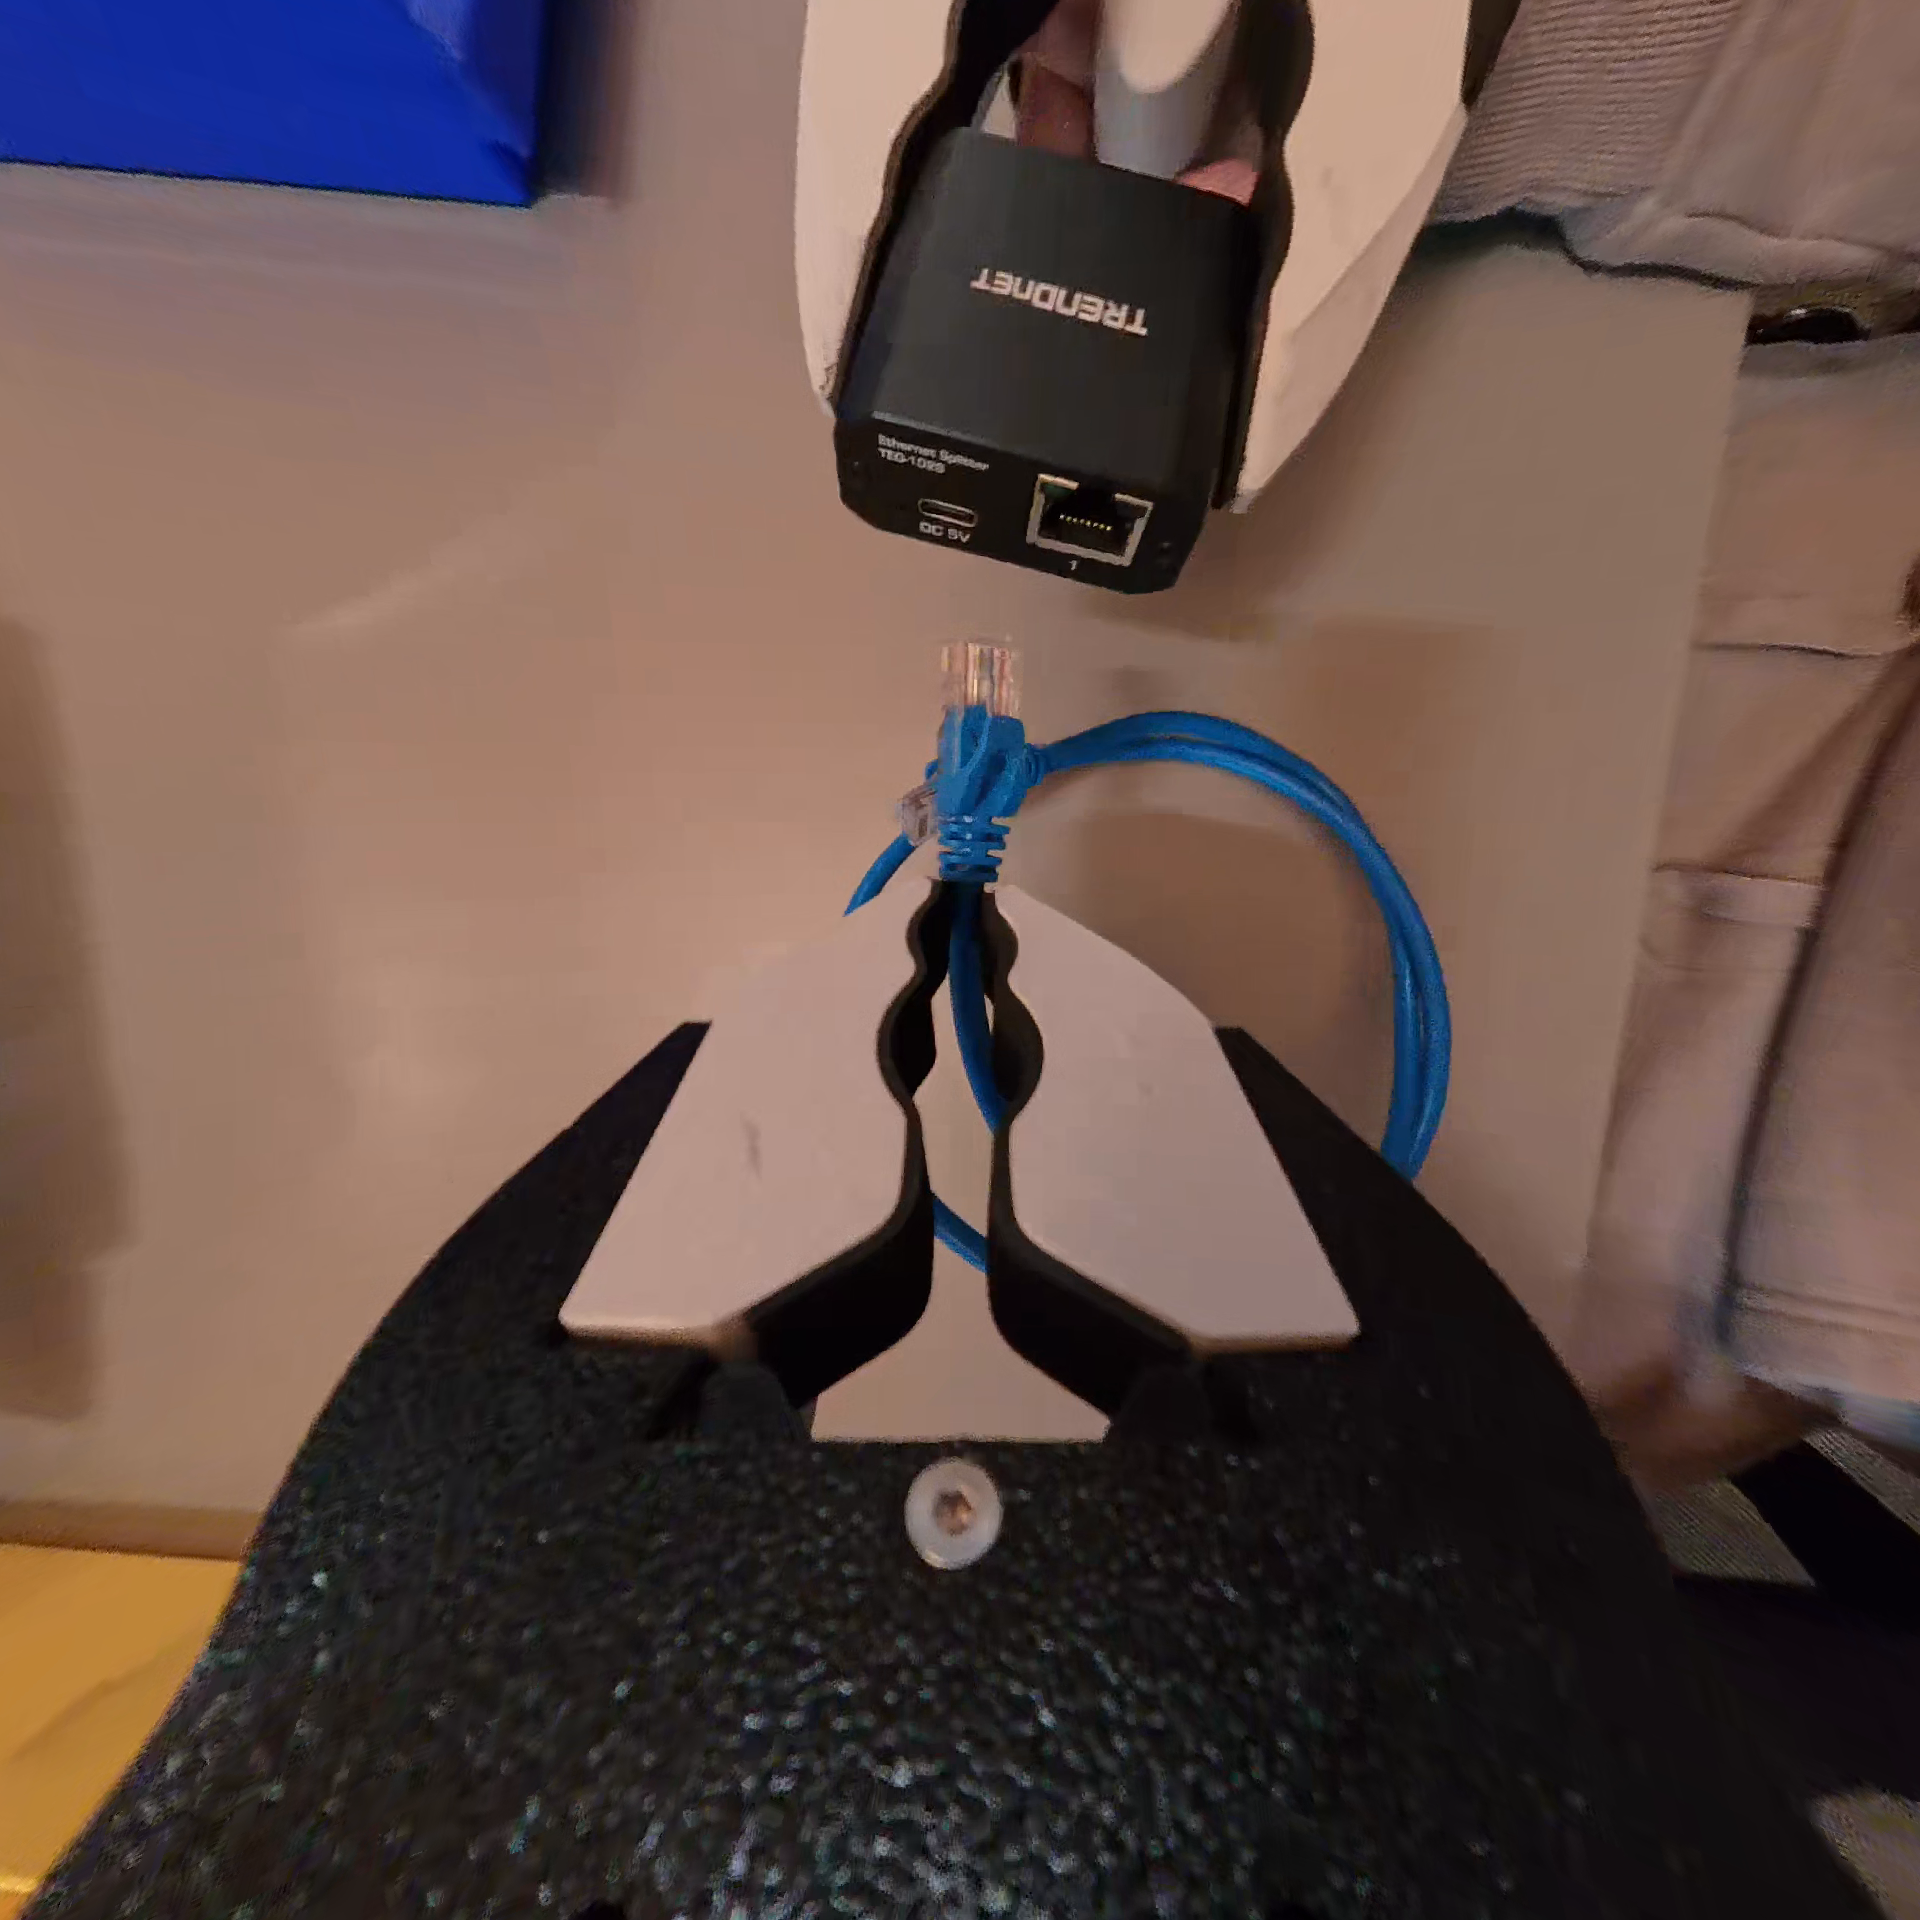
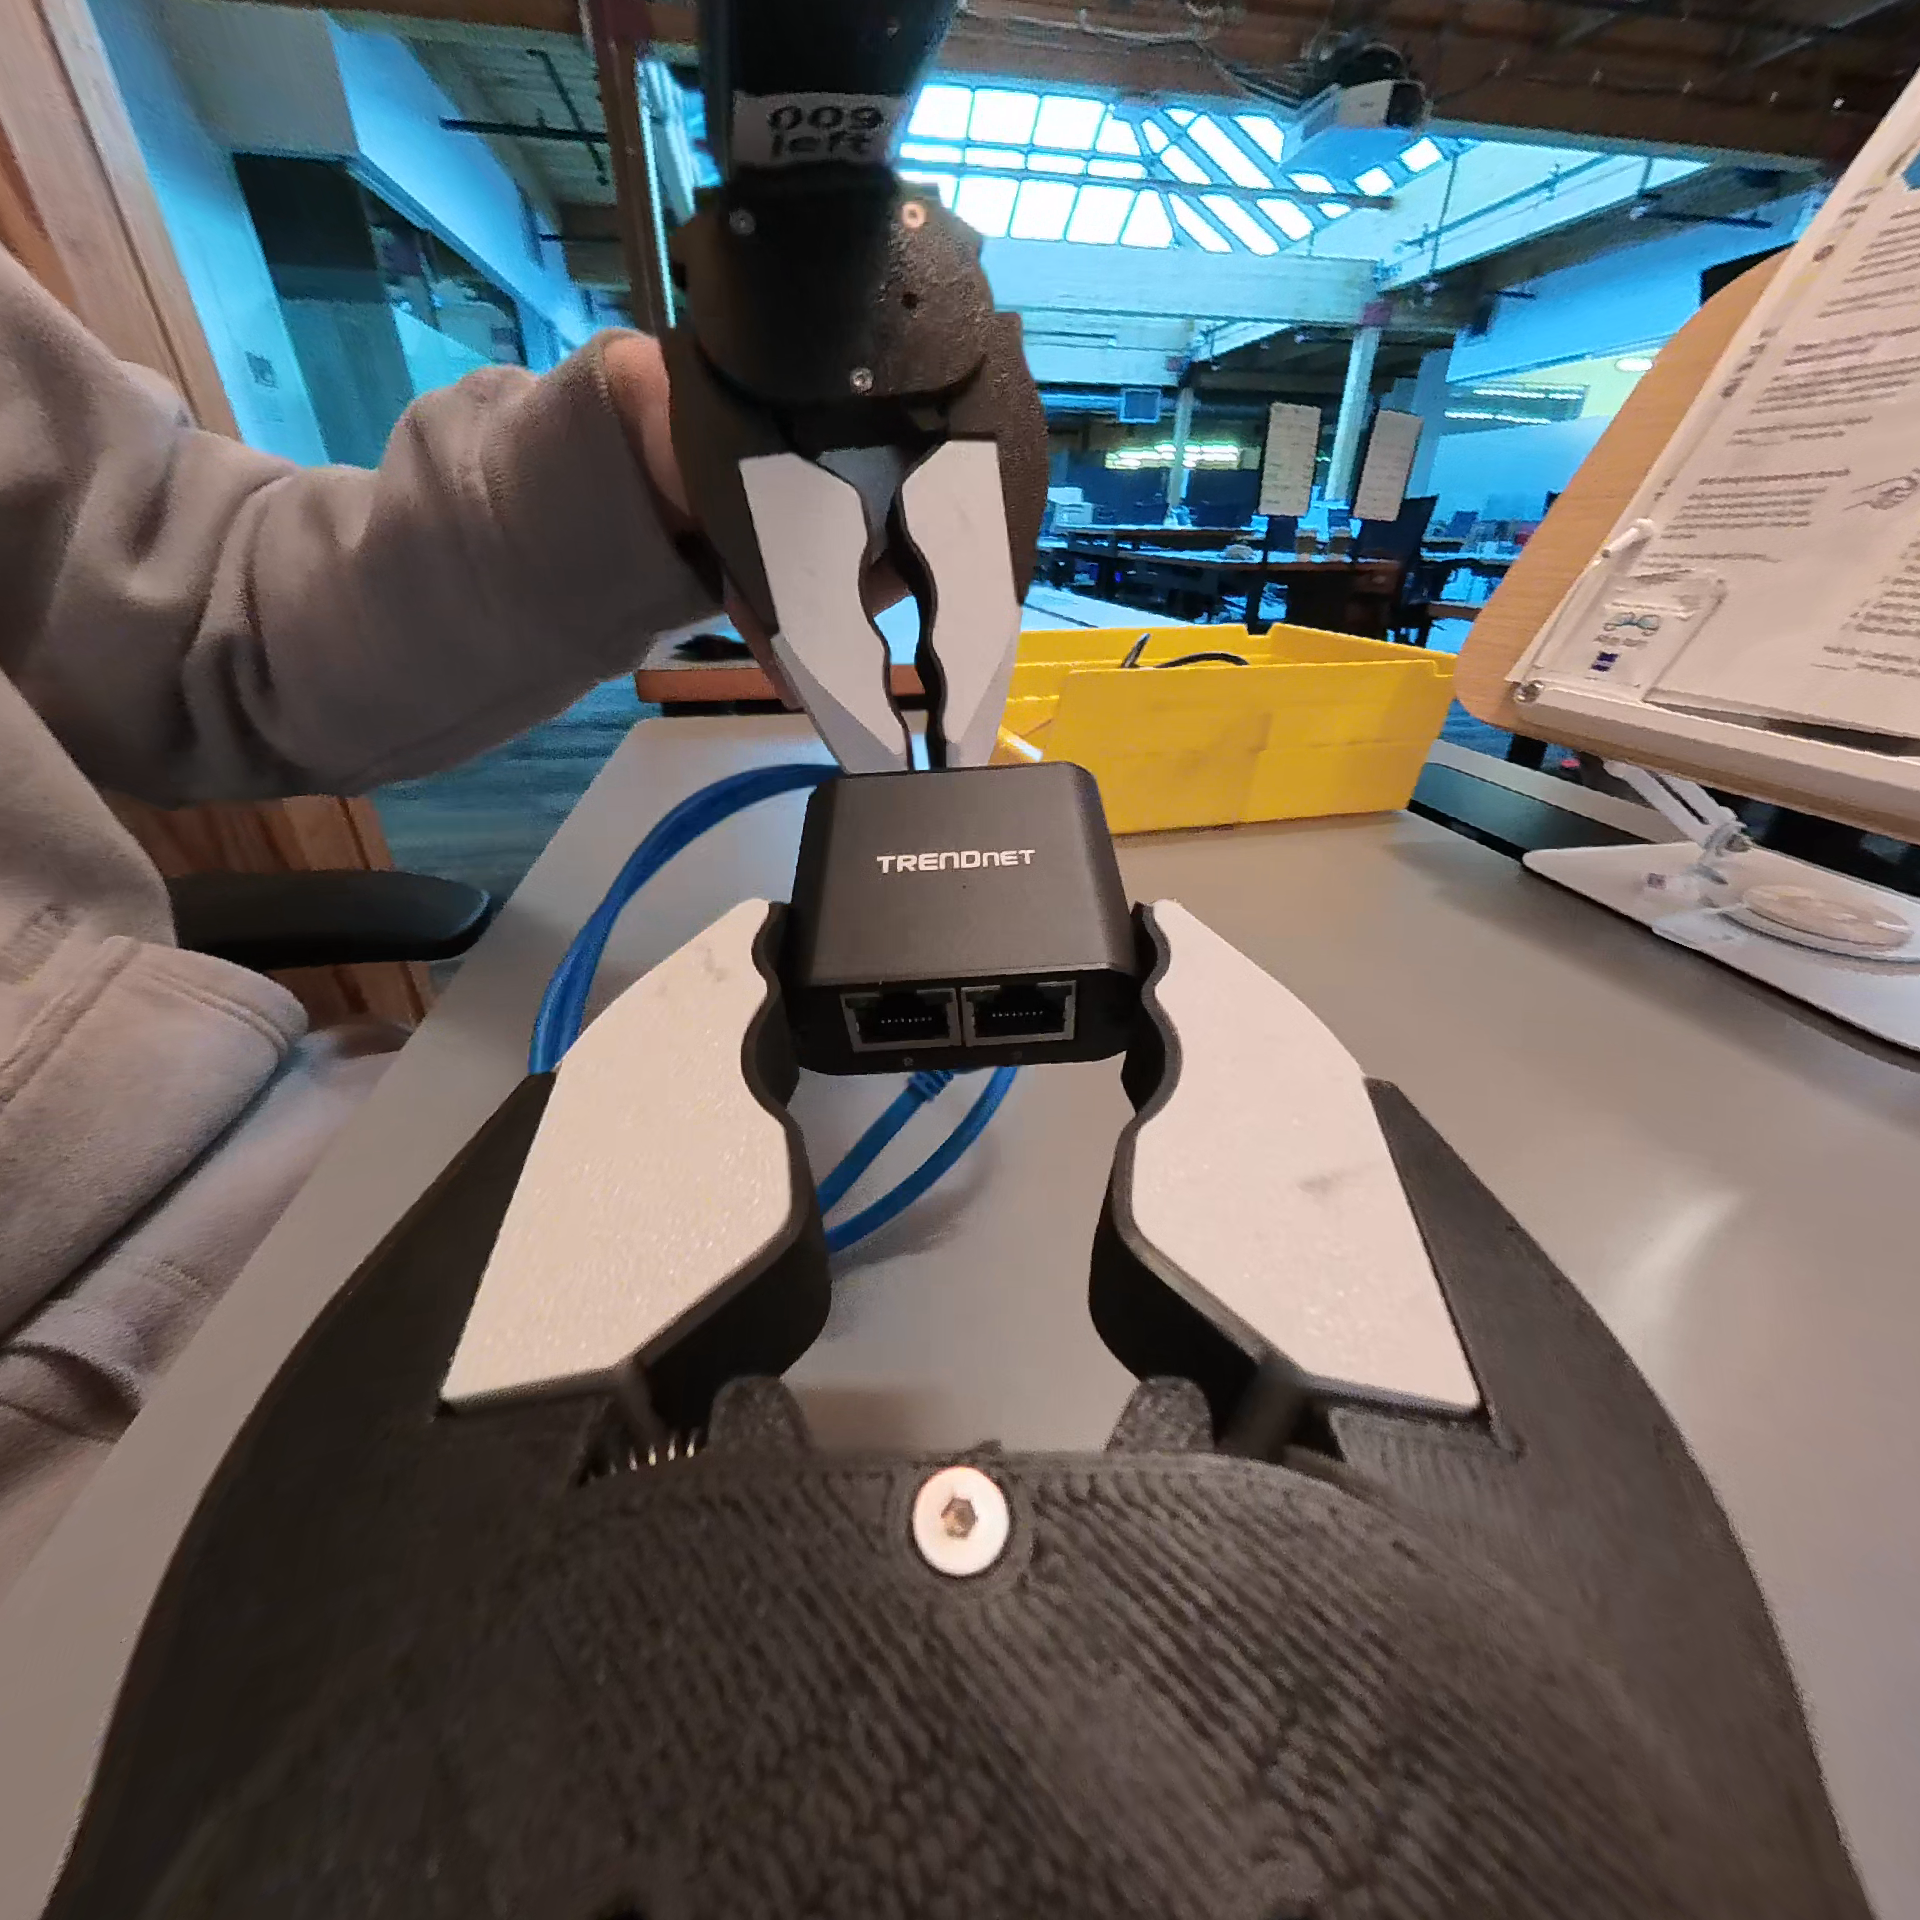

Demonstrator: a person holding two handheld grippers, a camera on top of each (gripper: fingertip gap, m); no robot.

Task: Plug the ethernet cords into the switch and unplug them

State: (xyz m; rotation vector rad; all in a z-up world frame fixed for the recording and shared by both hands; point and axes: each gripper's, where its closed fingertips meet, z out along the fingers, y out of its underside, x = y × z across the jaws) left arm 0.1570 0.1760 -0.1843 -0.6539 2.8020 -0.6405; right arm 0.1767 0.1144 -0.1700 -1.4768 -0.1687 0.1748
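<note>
Left gripper (image 1: 961, 894) pinches blue cord (image 1: 1392, 935), plug just short of switch (image 1: 1039, 343) clamped by right gripper (image 2: 951, 935)

The switch (image 2: 956, 914) is held between the right gripper (image 2: 956, 997) fingers; the ethernet plug (image 1: 977, 675), clamped in the left gripper (image 1: 961, 904), is poised just before its single port (image 1: 1091, 516).

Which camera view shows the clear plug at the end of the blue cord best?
The left wrist view: the plug stands clear above the left tool, just short of the switch port. In the right wrist view the switch hides the plug; only loops of cord show.
</note>
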